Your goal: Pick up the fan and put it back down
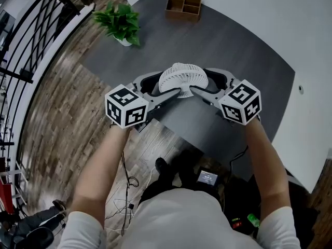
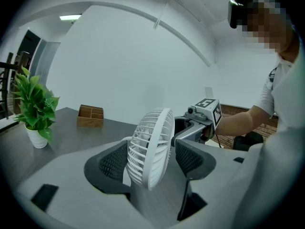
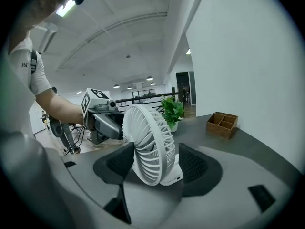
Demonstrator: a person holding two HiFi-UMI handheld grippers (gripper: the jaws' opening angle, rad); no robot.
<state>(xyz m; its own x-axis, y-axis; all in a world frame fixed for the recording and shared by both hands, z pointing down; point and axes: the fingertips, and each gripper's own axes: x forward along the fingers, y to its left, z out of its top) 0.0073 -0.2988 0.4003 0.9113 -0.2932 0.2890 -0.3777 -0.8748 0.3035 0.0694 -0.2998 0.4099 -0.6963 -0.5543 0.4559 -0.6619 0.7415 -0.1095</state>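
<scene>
While overhead the fan (image 1: 181, 77) masks them, right fingers (image 3: 198, 166) flank it.

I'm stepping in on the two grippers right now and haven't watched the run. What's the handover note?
Left gripper: jaws apart, astride the fan, no clear press on it.
Right gripper: jaws wide apart, also astride the fan, apparently not gripping.
Fan: standing on its base on the dark table, near its front edge, between both grippers.
Done: fan is down; whether it was lifted first doesn't show.
To do: if unlifted, close, lift, set down; otherwise draw both grippers back.
</scene>
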